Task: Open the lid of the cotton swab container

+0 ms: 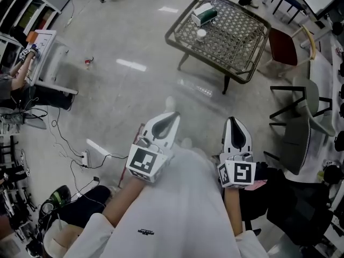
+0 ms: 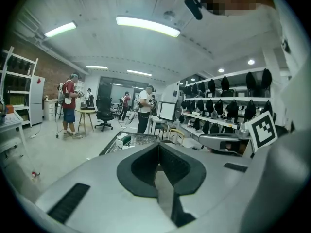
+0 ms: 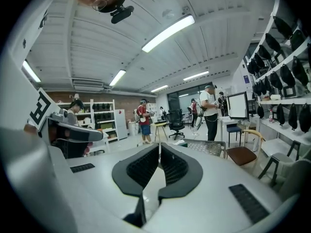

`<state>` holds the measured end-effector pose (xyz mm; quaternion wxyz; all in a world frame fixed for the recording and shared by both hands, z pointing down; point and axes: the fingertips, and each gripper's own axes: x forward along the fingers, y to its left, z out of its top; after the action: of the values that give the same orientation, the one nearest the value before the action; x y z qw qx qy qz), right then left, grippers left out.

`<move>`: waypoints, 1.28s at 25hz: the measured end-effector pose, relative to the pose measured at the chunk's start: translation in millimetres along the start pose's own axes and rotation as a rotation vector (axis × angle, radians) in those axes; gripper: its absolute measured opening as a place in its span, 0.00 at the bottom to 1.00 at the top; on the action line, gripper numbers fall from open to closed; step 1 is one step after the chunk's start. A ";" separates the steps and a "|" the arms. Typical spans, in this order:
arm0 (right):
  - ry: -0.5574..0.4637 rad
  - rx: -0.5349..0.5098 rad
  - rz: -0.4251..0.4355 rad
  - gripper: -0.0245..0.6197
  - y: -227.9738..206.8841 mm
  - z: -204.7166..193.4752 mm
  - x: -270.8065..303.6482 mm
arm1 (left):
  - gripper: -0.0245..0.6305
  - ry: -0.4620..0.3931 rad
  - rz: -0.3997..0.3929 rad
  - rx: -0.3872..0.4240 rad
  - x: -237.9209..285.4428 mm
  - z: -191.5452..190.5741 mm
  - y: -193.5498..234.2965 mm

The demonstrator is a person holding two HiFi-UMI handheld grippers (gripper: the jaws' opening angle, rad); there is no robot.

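- The left gripper (image 1: 171, 117) was held close in front of the person's body, its jaws pressed fully together with nothing between them.
- The right gripper (image 1: 234, 121) sat beside it at much the same height, its jaws likewise closed and empty.
- The desk (image 1: 183, 15), a low one with a wire-mesh top, stood well apart from both grippers across a stretch of bare floor (image 1: 123, 90).
- On the mesh lay a small round white thing (image 1: 201, 34), probably the cotton swab container (too small to be sure of, and its lid could not be made out), with a green-and-white box (image 1: 204, 15) near it.
- Step in hand, as I judged it: the approach. Neither gripper was anywhere near the container, and nothing on the desk had been touched.
- The next move called for bringing both grippers to the desk and parting the jaws on the way.
- One gripper would probably have to steady the container's body while the other took the lid.
- A chair with a red seat (image 1: 282, 46) stood just beside the desk's far right edge and would want avoiding.
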<state>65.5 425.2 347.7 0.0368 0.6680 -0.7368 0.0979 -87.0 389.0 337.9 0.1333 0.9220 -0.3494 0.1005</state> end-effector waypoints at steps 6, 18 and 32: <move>0.003 -0.020 0.002 0.04 -4.4 1.4 33.4 | 0.04 0.015 -0.029 -0.034 33.5 -0.6 23.1; -0.002 -0.048 -0.031 0.04 -31.5 46.8 180.1 | 0.04 -0.006 -0.093 -0.045 141.2 48.9 121.0; -0.031 -0.097 -0.053 0.04 -59.1 106.2 356.6 | 0.04 -0.012 -0.135 0.026 260.0 119.2 252.4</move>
<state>94.8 50.9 315.4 0.0600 0.6860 -0.7233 0.0507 -54.1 9.0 342.0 0.1259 0.9456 -0.2860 0.0904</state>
